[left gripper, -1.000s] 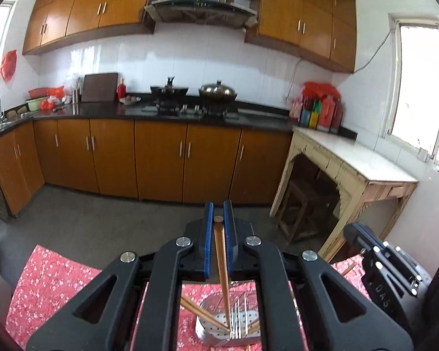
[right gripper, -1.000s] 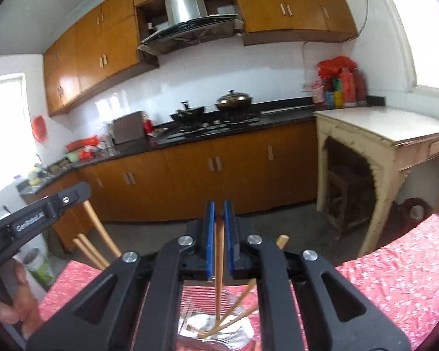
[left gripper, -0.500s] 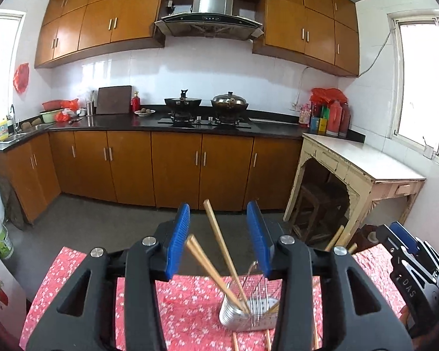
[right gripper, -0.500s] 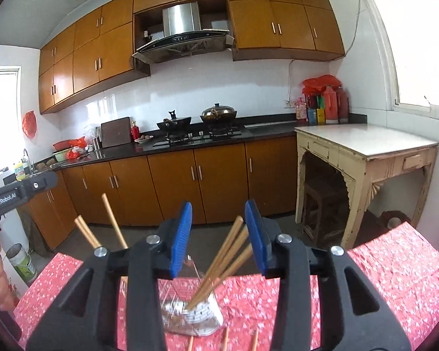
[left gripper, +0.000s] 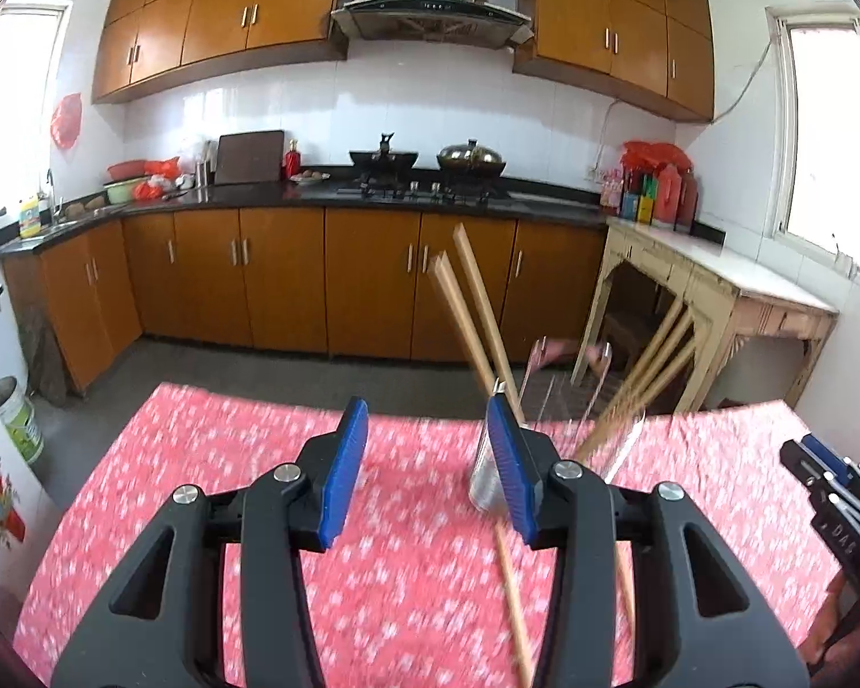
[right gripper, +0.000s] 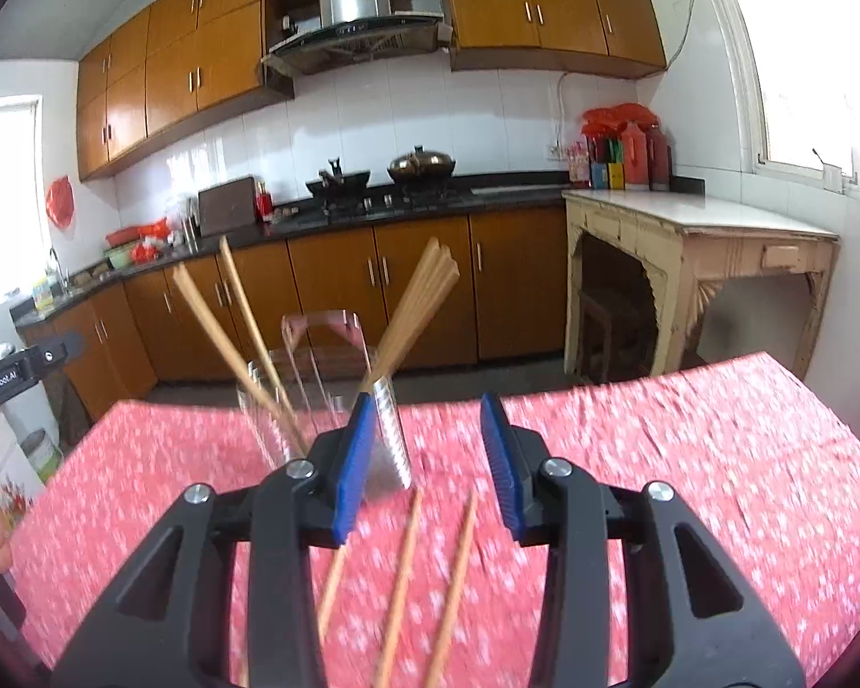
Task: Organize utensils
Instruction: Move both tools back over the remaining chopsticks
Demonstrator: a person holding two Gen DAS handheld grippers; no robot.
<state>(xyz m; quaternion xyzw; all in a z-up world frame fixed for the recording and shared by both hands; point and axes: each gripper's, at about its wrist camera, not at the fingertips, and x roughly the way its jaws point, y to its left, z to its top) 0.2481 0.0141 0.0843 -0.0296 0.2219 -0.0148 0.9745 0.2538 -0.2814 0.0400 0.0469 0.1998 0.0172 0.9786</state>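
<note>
both jaws released, nothing clamped. left gripper (left gripper: 424, 458): wire holder (left gripper: 550, 430) with chopsticks (left gripper: 476, 309) at 1 o'clock. right gripper (right gripper: 427, 453): holder at 11 o'clock; loose chopsticks (right gripper: 401, 579) on tabletop (right gripper: 716, 458) below jaws.

Counts, approx where blurred. 1 metal wire holder (right gripper: 338, 401) on the red cloth (right gripper: 688, 458). Chopsticks standing in holder: left group (right gripper: 223, 321) 2 in right view, right group (right gripper: 413, 304) looks like 3, tips overlap so can't be sure. Loose chopsticks on cloth (right gripper: 404, 573): 3 in right view. 2 grippers: left gripper (left gripper: 424, 458), right gripper (right gripper: 427, 458).
</note>
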